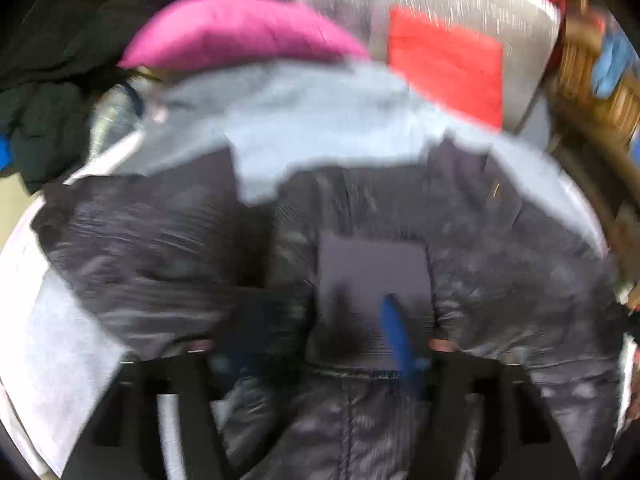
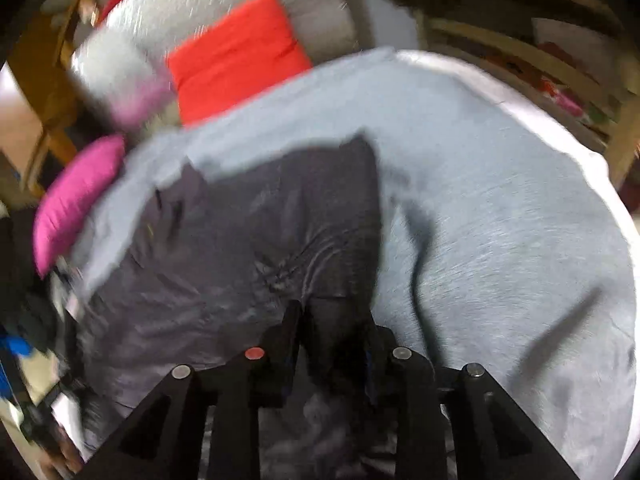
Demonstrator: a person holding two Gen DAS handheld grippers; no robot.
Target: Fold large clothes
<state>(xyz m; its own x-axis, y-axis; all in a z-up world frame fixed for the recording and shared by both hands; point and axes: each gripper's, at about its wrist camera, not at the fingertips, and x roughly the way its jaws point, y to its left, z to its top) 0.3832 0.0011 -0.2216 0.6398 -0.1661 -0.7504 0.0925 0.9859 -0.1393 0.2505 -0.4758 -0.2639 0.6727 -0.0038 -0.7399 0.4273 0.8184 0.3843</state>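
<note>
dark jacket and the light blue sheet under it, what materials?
Dark puffy jacket: looks like glossy synthetic shell, nylon or polyester, judging by sheen streaks and quilted puffiness. Light blue-grey sheet: matte woven or brushed fabric, maybe cotton or fleece; no shine. Motion blur leaves both uncertain.

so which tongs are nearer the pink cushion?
Left, judging by each view. The left tongs face the pink cushion straight across the dark jacket. For the right tongs, the cushion sits far off to the left edge.
</note>
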